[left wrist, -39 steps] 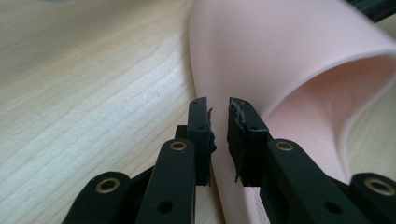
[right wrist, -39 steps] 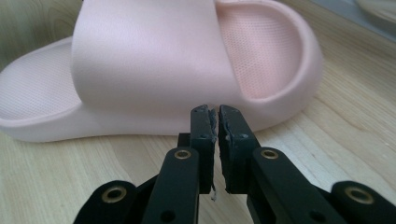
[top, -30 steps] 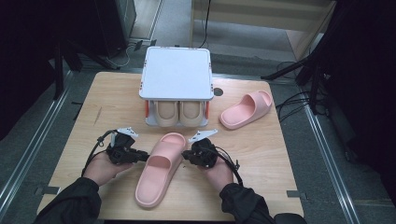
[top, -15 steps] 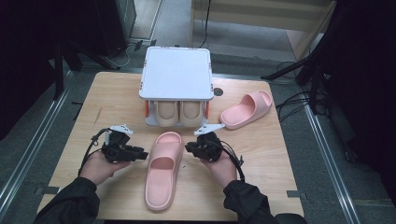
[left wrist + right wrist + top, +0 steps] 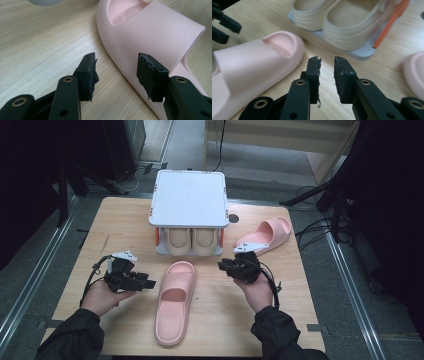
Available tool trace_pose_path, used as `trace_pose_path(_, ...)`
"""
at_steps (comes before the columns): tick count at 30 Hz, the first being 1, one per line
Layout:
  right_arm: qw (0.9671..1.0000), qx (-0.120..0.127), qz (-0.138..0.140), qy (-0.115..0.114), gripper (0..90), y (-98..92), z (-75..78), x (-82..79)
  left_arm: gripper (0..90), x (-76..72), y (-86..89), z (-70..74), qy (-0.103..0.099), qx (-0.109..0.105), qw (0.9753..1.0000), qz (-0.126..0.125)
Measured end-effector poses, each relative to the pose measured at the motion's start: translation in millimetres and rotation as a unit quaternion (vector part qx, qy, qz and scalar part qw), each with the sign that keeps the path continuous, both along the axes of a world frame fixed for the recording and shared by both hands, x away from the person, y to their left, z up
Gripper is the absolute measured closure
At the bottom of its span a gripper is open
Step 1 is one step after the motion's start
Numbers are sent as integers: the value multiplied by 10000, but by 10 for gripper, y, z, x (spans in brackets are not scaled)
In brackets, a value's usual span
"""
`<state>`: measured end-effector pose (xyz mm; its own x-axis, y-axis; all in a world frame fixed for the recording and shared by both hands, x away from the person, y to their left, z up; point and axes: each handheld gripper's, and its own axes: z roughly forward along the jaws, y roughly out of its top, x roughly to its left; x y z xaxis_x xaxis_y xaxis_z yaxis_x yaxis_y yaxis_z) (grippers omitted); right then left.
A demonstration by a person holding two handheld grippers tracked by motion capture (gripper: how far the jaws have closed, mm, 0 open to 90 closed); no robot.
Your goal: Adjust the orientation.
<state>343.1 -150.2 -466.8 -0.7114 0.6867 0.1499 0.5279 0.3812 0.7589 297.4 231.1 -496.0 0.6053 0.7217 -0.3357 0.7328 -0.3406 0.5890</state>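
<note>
Table [image 5: 300,270], pink slipper [image 5: 174,302] released, grippers withdrawn

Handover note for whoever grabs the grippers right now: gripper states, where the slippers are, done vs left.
Left gripper: open, holding nothing, just left of the near pink slipper, jaws aimed at its side.
Right gripper: jaws slightly apart, holding nothing, just right of that slipper's toe.
Near pink slipper lies flat on the table, toe toward the shoe rack.
Second pink slipper lies to the right of the rack.
Rack's lower shelf holds a beige pair.
Done: neither pink slipper is on the rack.
Left, probably: grip the near slipper, move it to the rack, then the second.
</note>
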Motion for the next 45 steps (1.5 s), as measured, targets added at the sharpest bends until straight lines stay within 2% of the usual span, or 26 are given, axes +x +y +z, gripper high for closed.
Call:
trace_pose_path(4, 9997, -78, -206, 87, 757, -150, 11, 114, 457, 1, 23, -9, 5, -11, 10000, 15)
trace_pose_path(9, 9990, -48, -426, 111, 851, -323, 55, 263, 440, 5, 40, -17, 10, -46, 10000, 17)
trace_pose_path(17, 9955, -269, -883, 220, 888, -631, 36, 613, 432, 7, 53, -26, 1, -25, 9999, 108)
trace_pose_path(21, 9926, -252, -1165, 217, 900, -842, 63, 761, 429, 2, 56, -40, 14, 14, 9999, 118)
trace_pose_path(25, 9896, -258, -1390, 256, 900, -977, 60, 885, 429, -16, 71, -46, 27, 26, 9999, 165)
trace_pose_path(30, 9852, -330, -1634, 411, 900, -1072, -65, 1038, 429, -47, 77, -53, 37, 45, 9998, 199)
trace_pose_path(33, 9824, -205, -1763, 582, 900, -1136, -163, 1145, 428, -65, 81, -54, 27, 52, 9998, 195)
trace_pose_path(38, 9782, -401, -1961, 554, 889, -1170, -243, 1263, 428, -100, 89, -68, 49, 96, 9997, 228)
trace_pose_path(41, 9754, -375, -2078, 638, 887, -1222, -268, 1304, 428, -115, 110, -68, 41, 93, 9996, 246)
trace_pose_path(43, 9749, -328, -2096, 669, 888, -1251, -277, 1308, 428, -125, 125, -67, 50, 86, 9996, 271)
trace_pose_path(45, 9741, -397, -2128, 651, 885, -1258, -270, 1306, 427, -127, 139, -68, 45, 93, 9996, 273)
